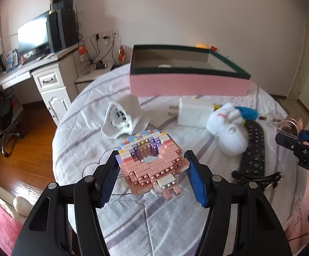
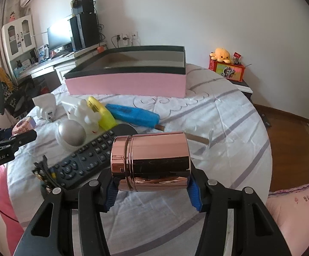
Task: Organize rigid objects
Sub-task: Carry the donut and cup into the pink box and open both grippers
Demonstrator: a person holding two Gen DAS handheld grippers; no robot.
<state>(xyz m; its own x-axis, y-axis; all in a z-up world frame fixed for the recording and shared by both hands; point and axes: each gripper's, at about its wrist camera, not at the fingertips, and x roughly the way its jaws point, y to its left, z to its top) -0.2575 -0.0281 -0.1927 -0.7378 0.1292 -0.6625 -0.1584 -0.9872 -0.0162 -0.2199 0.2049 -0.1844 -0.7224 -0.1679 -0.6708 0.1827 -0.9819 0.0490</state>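
A doughnut-shaped model of pink, purple and white toy bricks sits between the blue pads of my left gripper, which is shut on its two sides just above the striped bedsheet. My right gripper is shut on a shiny rose-gold lidded canister, held on its side. An open box with pink walls and a dark rim stands at the far side of the bed, and it also shows in the right wrist view. Each gripper appears at the edge of the other's view: the right one and the left one.
On the sheet lie a white cap, a white charger, a white plush toy, a black studded belt, a remote control, a blue toy and a silver dome. A desk stands past the bed's left edge.
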